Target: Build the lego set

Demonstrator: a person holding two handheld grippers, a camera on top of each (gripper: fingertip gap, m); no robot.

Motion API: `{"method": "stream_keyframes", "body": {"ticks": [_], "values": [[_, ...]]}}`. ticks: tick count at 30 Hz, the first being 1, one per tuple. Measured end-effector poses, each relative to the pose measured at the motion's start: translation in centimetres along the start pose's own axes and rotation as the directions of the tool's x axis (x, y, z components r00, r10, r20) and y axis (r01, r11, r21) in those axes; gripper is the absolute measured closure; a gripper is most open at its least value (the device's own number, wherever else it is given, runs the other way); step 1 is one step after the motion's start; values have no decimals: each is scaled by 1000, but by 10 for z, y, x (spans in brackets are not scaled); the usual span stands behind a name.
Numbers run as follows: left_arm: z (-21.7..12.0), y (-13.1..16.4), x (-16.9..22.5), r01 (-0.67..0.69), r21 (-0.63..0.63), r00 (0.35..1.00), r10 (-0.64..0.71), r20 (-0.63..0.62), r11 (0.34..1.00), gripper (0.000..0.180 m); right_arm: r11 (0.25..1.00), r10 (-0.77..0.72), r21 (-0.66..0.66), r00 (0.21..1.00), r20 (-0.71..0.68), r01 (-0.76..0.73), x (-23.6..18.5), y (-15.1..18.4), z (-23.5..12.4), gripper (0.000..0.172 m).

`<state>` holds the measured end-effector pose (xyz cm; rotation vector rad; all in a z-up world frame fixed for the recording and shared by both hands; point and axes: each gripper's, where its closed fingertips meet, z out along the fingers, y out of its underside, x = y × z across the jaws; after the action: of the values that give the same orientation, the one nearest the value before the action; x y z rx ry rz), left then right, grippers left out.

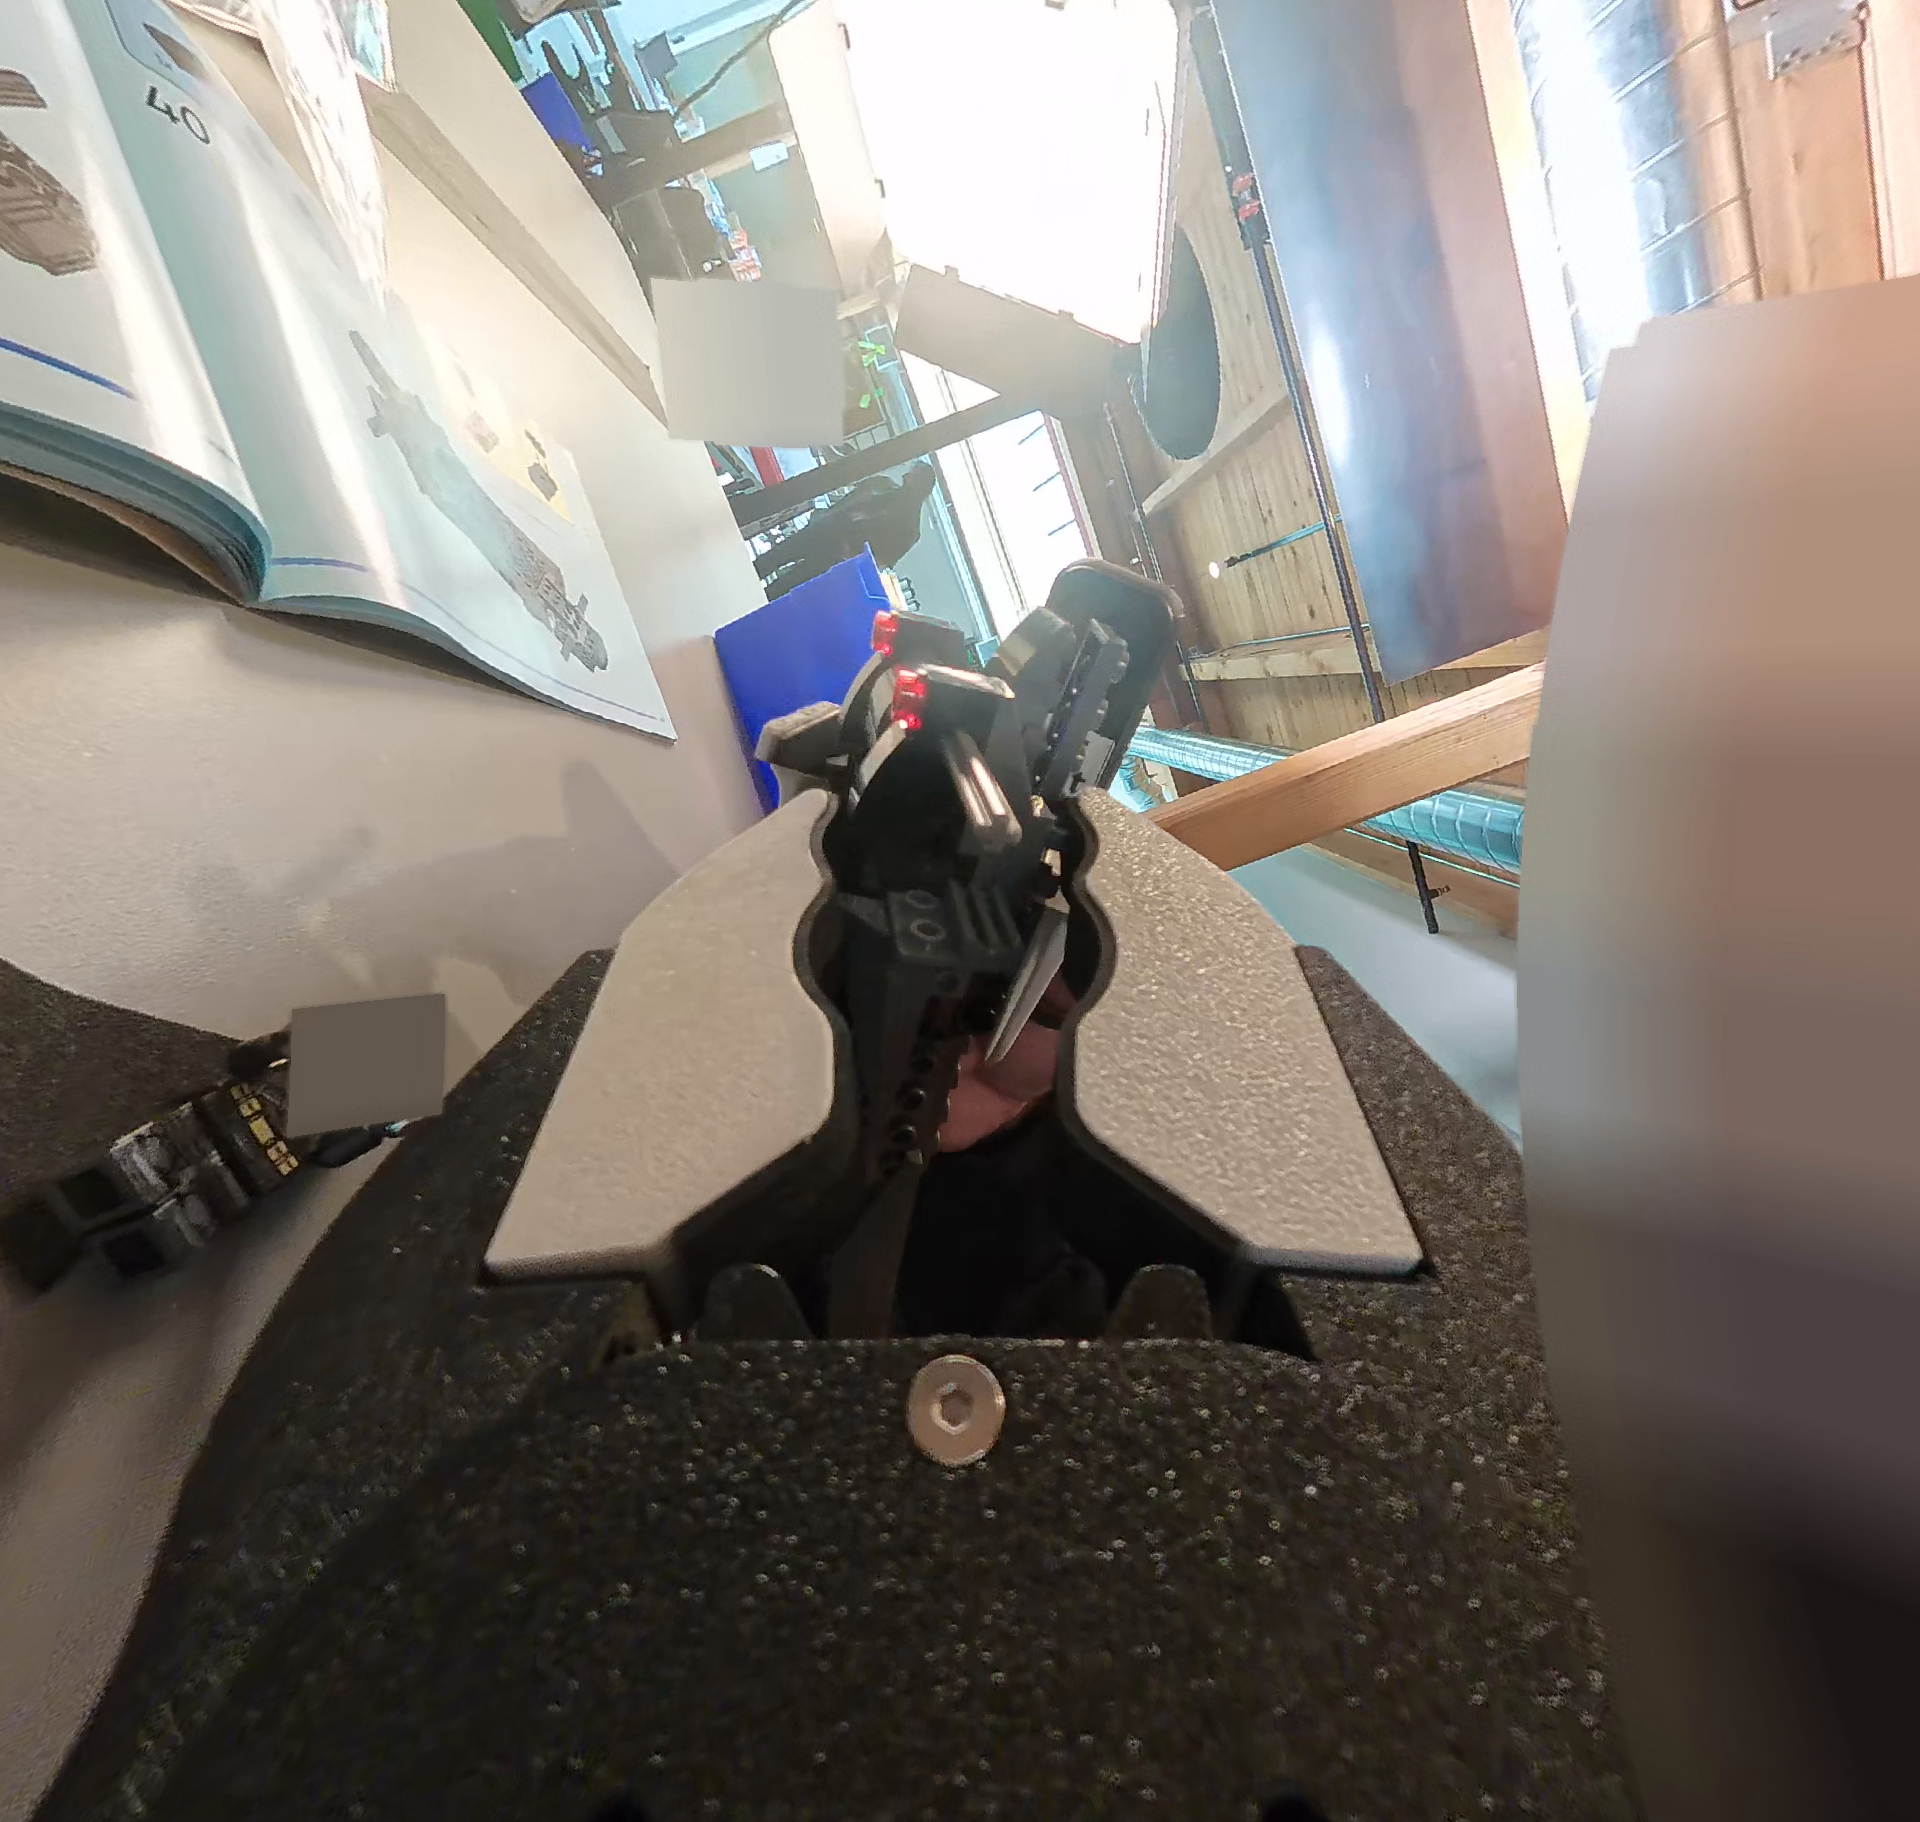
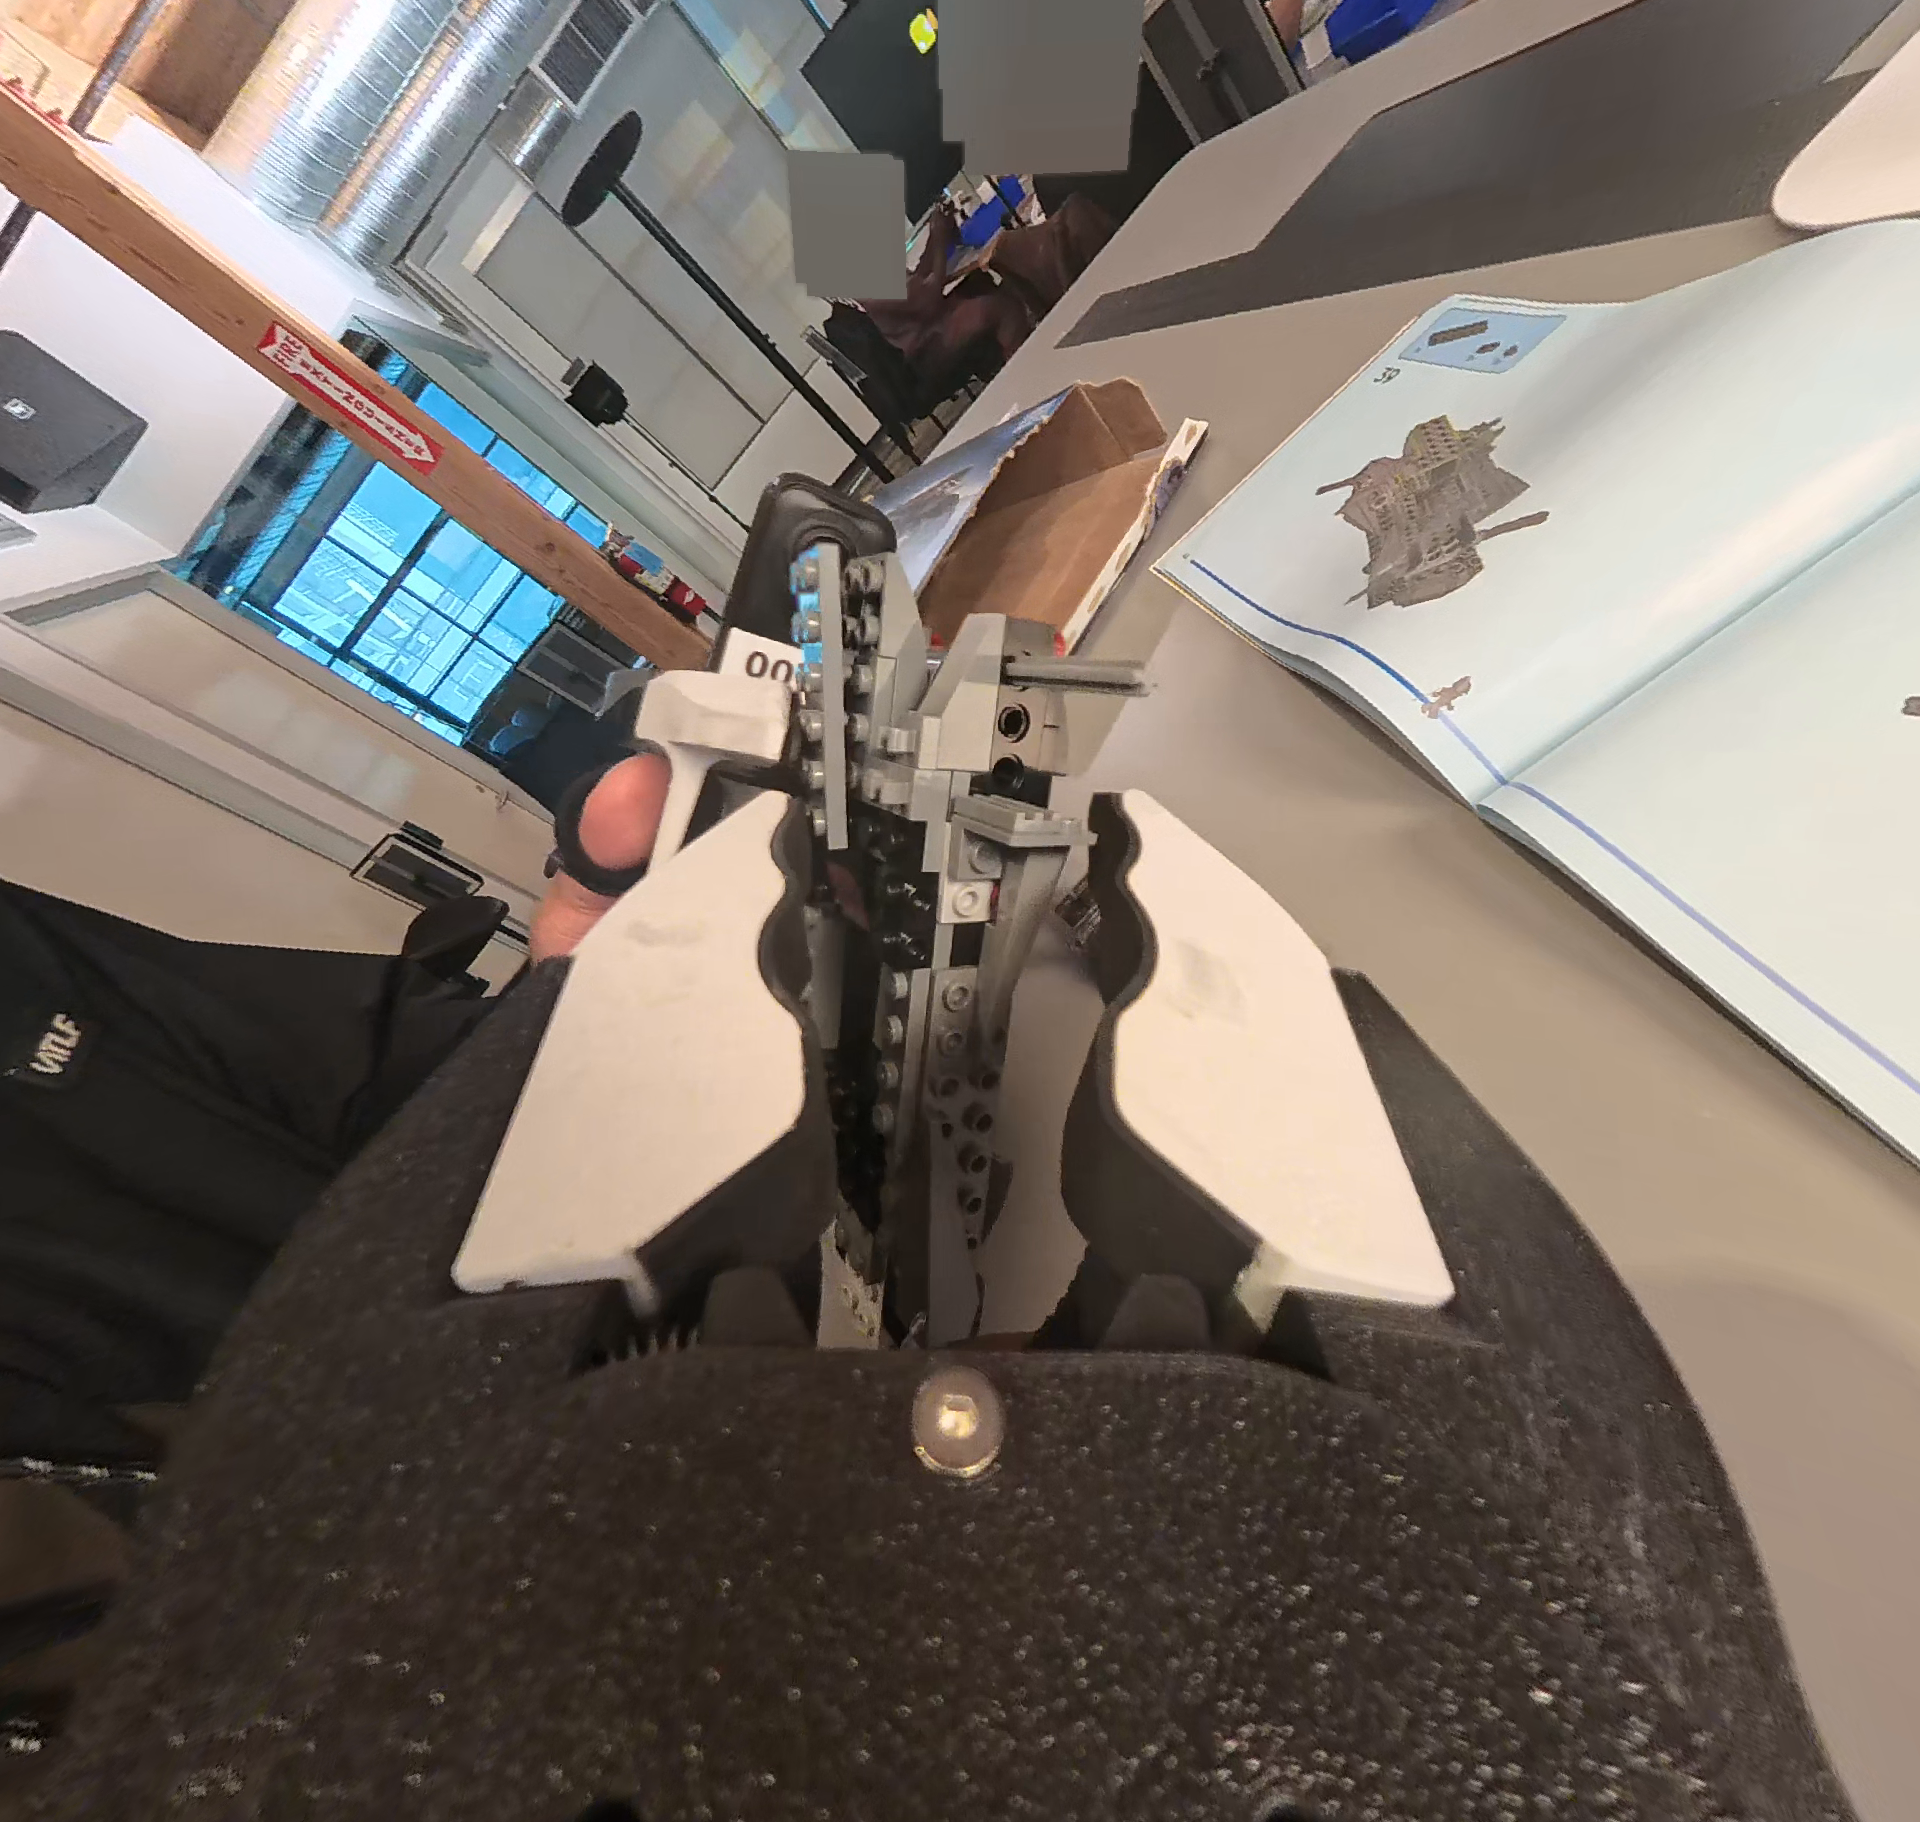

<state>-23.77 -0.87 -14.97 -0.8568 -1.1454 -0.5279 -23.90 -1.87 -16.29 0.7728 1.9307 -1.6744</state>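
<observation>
Both tools grip one studded brick model: the left tool [image 1: 951, 868] clamps its dark end with red studs [image 1: 902, 692], while the right tool [image 2: 951, 879] holds the grey plates [image 2: 883, 733]. At 2 o'clock an open instruction booklet [image 2: 1621, 681] lies on the bench [image 2: 1299, 837], with a cardboard box [image 2: 1039, 515] behind.

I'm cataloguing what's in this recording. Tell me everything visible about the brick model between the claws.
The brick model is a long, narrow build of studded grey and black plastic plates, with two small red translucent pieces at one end. It is off the table, standing between the fingers of both the left claw and the right claw. A gloved hand shows beside it.
</observation>
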Motion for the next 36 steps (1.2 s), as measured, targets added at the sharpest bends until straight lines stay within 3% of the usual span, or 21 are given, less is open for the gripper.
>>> {"method": "stream_keyframes", "body": {"ticks": [11, 22, 36], "values": [[0, 2, 18, -35, -28, 986, 30, -163, 999, 142, 996, -82, 27, 996, 28, 81, -16, -7, -2, 120], [-3, 12, 56, -223, -61, 916, 188, -355, 973, 141, 940, -333, 120, 937, 108, 320, -56, -17, -9, 128], [-5, 17, 61, -331, -52, 885, 291, -365, 942, 142, 945, -322, 113, 932, 169, 306, -63, -14, -10, 131]]}}
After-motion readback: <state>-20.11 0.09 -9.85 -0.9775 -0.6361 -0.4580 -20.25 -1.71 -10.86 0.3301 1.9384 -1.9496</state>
